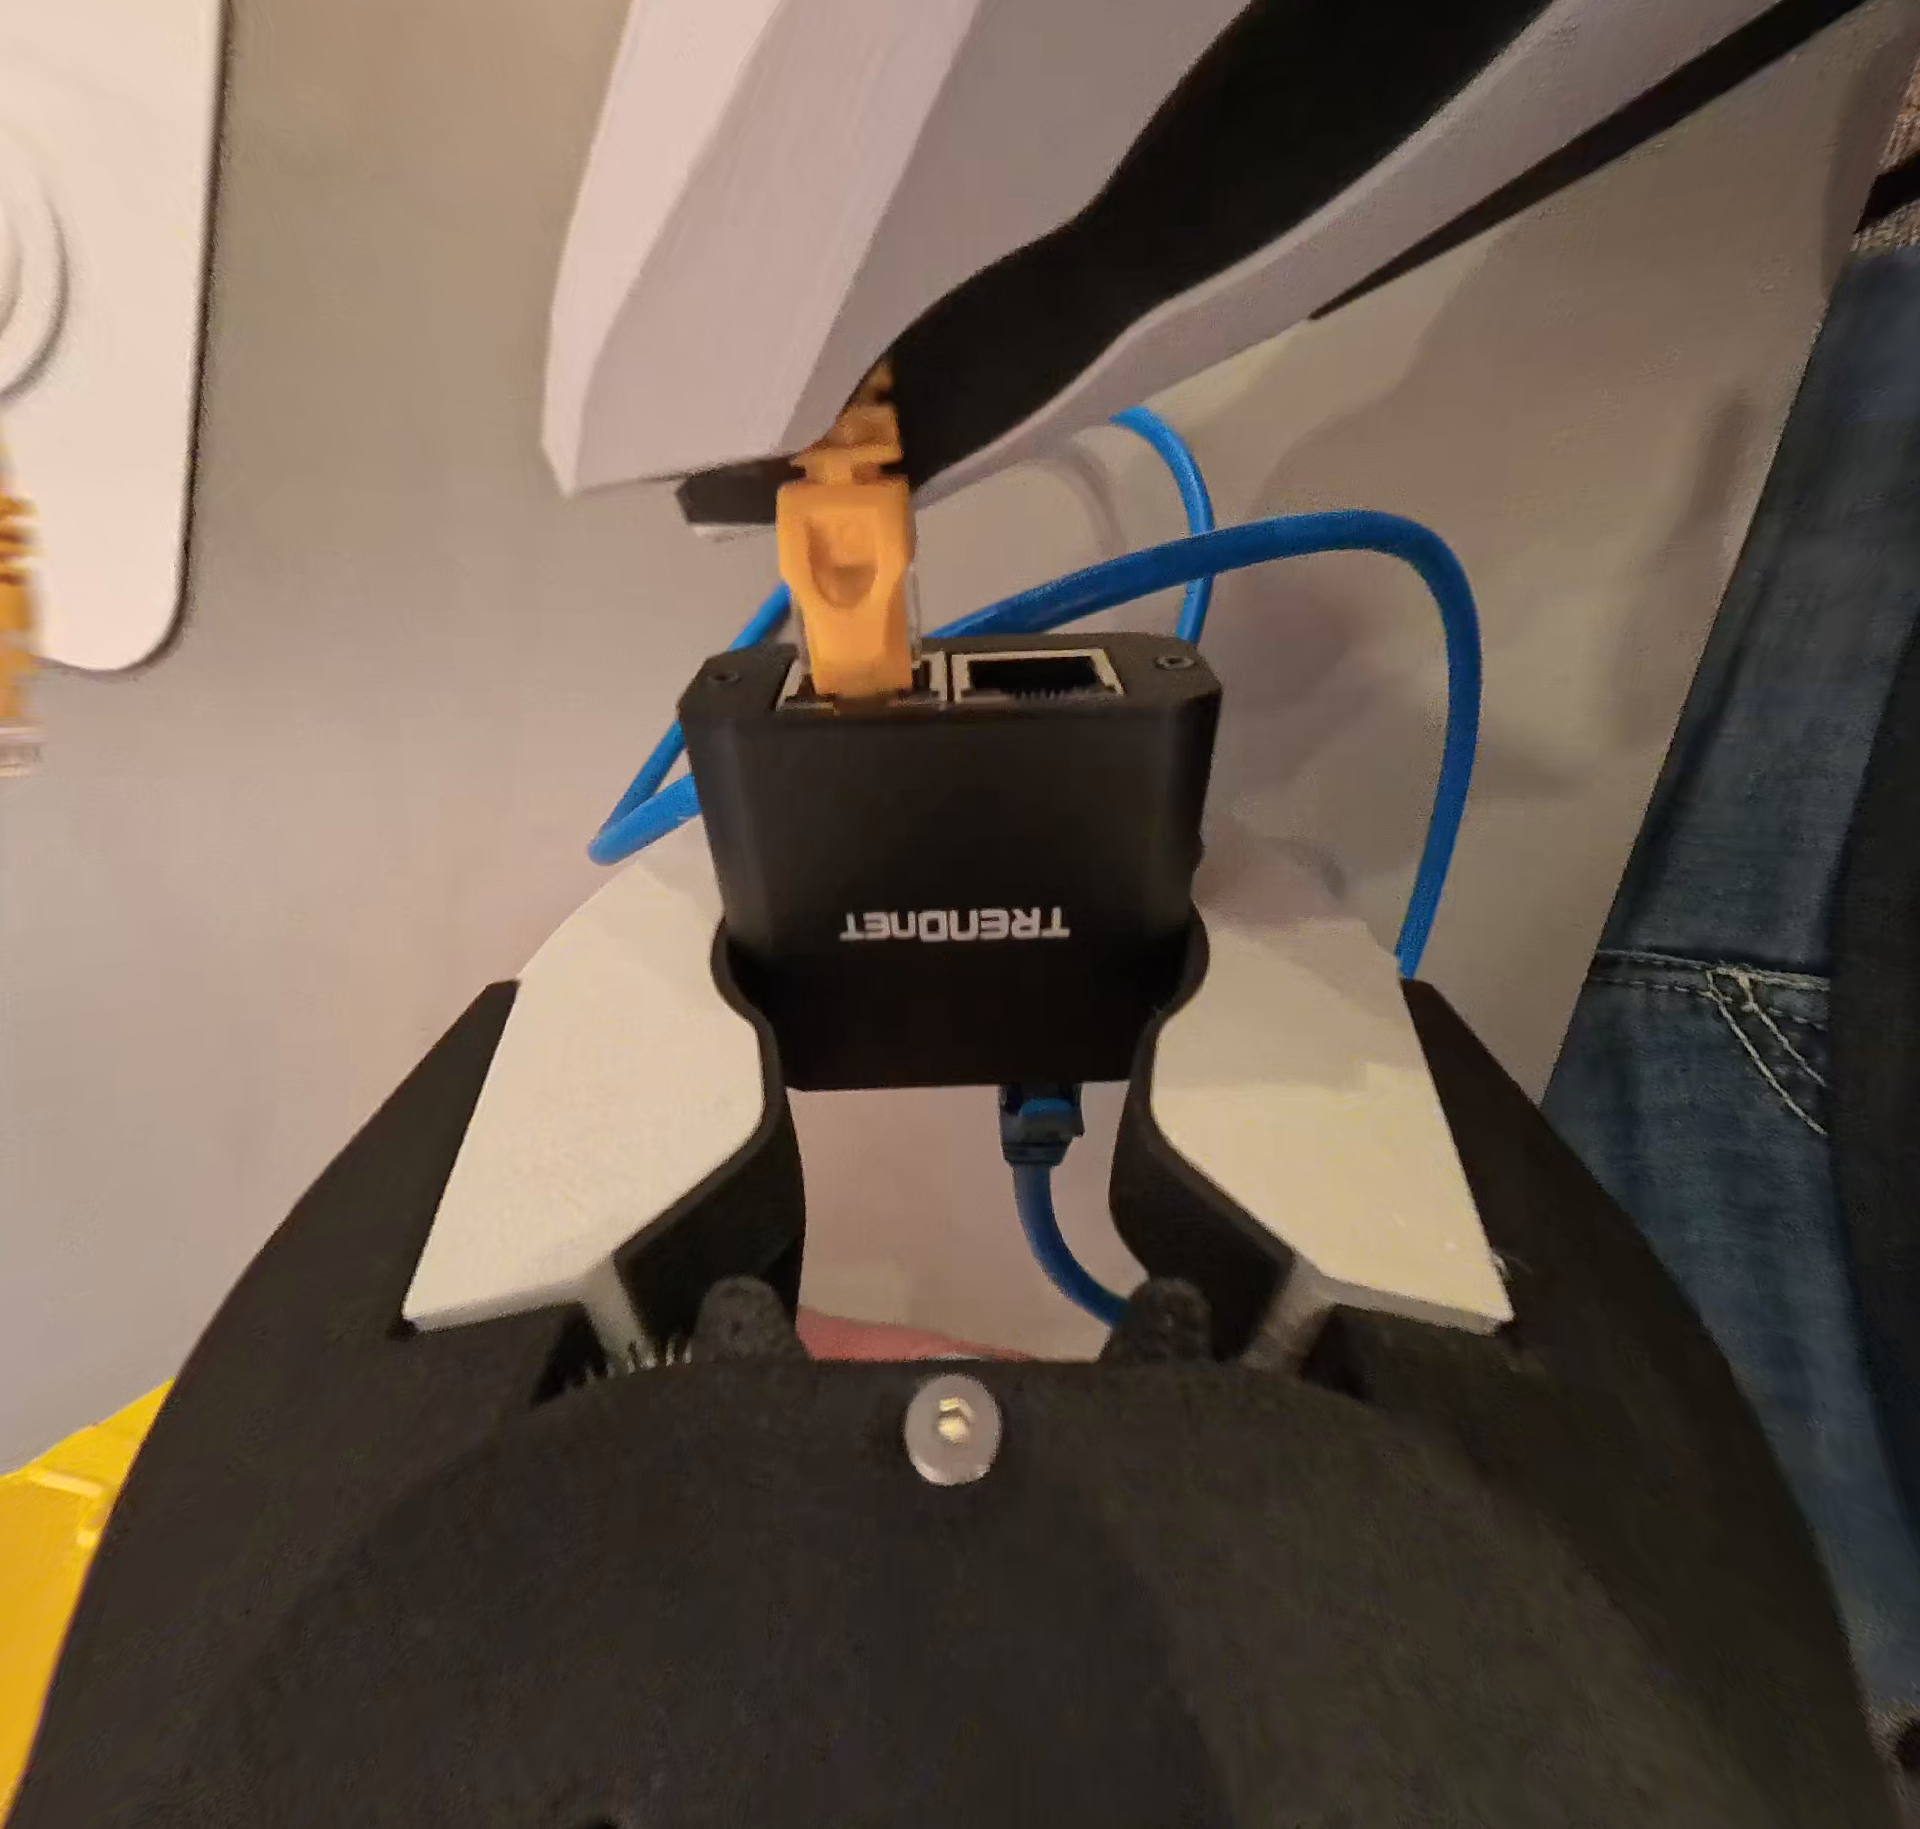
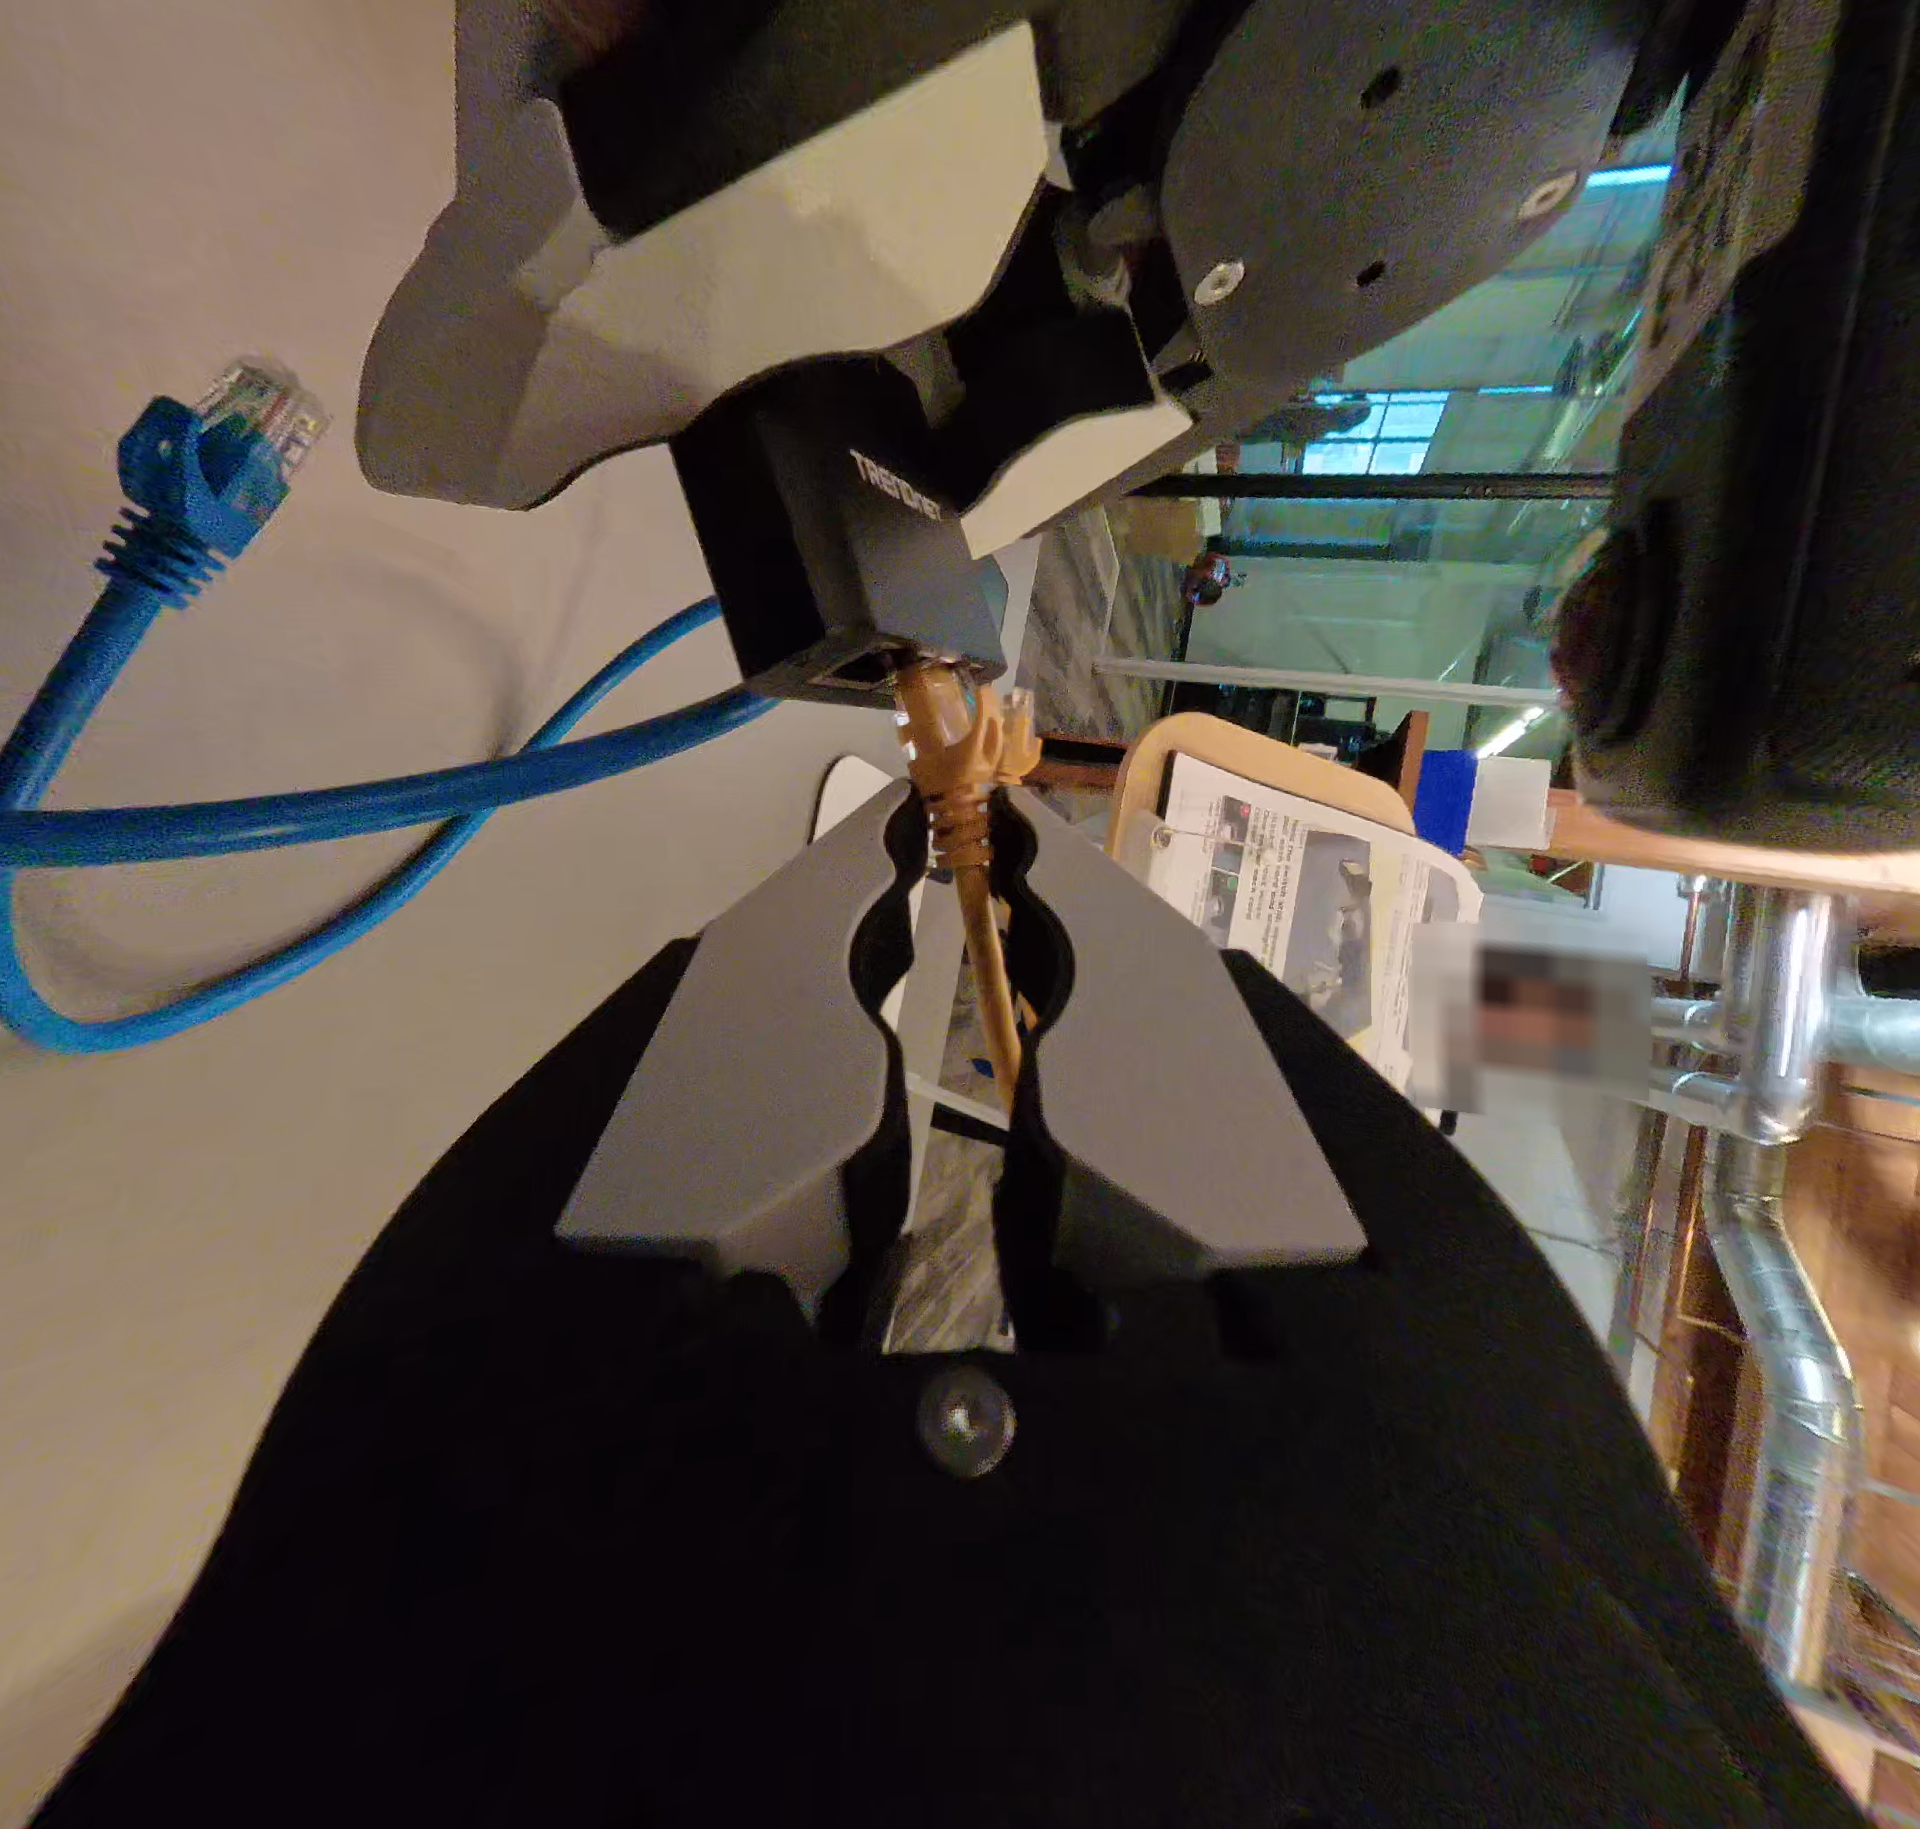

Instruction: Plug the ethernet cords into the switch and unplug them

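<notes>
My left gripper (image 1: 961, 958) is shut on a small black switch (image 1: 951, 823) and holds it up with its two ports facing away. An orange plug (image 1: 847, 600) sits in the left port; the right port (image 1: 1039, 680) is empty. A blue cord (image 1: 1049, 1208) is plugged into the switch's near end and loops behind it. My right gripper (image 2: 964, 829) is shut on the orange cord (image 2: 982, 958) just behind its plug (image 2: 940, 725), which is at the switch's port (image 2: 857, 673). The blue cord's free plug (image 2: 223, 460) lies on the table.
The grey table top (image 1: 395, 844) lies under both grippers. A pale board (image 1: 114, 273) with another orange cord end (image 1: 16, 626) is at the left. A yellow object (image 1: 62, 1530) is at the lower left. A person in jeans (image 1: 1714, 1052) stands right. A clipboard with papers (image 2: 1299, 906) lies beyond the table. The gap from one gripper's tips to the other's is roughly 8 centimetres.
</notes>
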{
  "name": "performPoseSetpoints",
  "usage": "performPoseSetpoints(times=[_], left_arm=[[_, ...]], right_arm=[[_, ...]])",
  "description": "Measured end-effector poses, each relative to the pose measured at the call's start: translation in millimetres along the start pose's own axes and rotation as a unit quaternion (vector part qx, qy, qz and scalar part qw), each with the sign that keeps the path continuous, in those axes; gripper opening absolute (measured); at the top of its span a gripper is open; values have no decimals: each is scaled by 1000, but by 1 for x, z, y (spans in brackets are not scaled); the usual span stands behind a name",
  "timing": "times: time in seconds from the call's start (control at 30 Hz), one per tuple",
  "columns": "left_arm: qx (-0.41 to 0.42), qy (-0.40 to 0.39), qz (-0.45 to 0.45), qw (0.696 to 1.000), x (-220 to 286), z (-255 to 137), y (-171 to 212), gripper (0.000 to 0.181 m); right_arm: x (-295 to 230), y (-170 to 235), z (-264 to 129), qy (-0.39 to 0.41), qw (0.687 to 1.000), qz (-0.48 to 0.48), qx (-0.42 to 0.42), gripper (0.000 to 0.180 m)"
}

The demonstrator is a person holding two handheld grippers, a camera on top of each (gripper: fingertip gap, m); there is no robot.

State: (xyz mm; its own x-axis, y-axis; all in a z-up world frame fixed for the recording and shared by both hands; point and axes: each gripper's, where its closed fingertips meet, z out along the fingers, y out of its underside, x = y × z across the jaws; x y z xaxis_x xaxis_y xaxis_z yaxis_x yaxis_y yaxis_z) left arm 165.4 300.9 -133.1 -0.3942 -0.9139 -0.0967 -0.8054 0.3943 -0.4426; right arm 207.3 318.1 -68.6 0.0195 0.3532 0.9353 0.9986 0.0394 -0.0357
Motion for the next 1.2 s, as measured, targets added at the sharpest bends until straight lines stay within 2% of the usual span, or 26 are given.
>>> performPoseSetpoints(times=[0.07,0.17,0.2,0.27,0.4,0.47,0.5,0.63,0.73,0.83,0.93,1.2], left_arm=[[20,-14,0,1000,-5,-5,-9,73],[27,-97,33,994,-21,-14,-18,96],[29,-131,49,990,-26,-17,-23,97],[41,-208,92,973,-35,-26,-34,91],[29,-340,184,922,-45,-46,-51,59],[11,-365,209,907,-47,-49,-51,47],[-6,-384,228,894,-50,-50,-50,48],[9,-427,267,864,-50,-56,-60,35],[-12,-446,285,849,-51,-60,-63,33],[-49,-449,277,848,-53,-61,-61,32],[-66,-454,279,843,-55,-65,-62,32],[-93,-440,266,853,-54,-63,-60,30]], right_arm=[[2,8,-1,5,1000,22,-5,6],[0,18,-4,-13,995,94,-4,4],[1,22,-5,-15,993,115,-6,4],[4,27,-9,-17,990,143,-8,4],[7,25,-16,0,990,144,-4,3],[10,22,-20,12,989,147,6,4],[14,21,-23,23,989,145,11,4],[22,18,-31,45,987,149,42,4],[21,19,-30,38,982,173,64,4],[20,20,-28,23,978,193,74,6],[26,8,-39,24,970,205,128,14],[26,2,-42,32,980,148,130,15]])
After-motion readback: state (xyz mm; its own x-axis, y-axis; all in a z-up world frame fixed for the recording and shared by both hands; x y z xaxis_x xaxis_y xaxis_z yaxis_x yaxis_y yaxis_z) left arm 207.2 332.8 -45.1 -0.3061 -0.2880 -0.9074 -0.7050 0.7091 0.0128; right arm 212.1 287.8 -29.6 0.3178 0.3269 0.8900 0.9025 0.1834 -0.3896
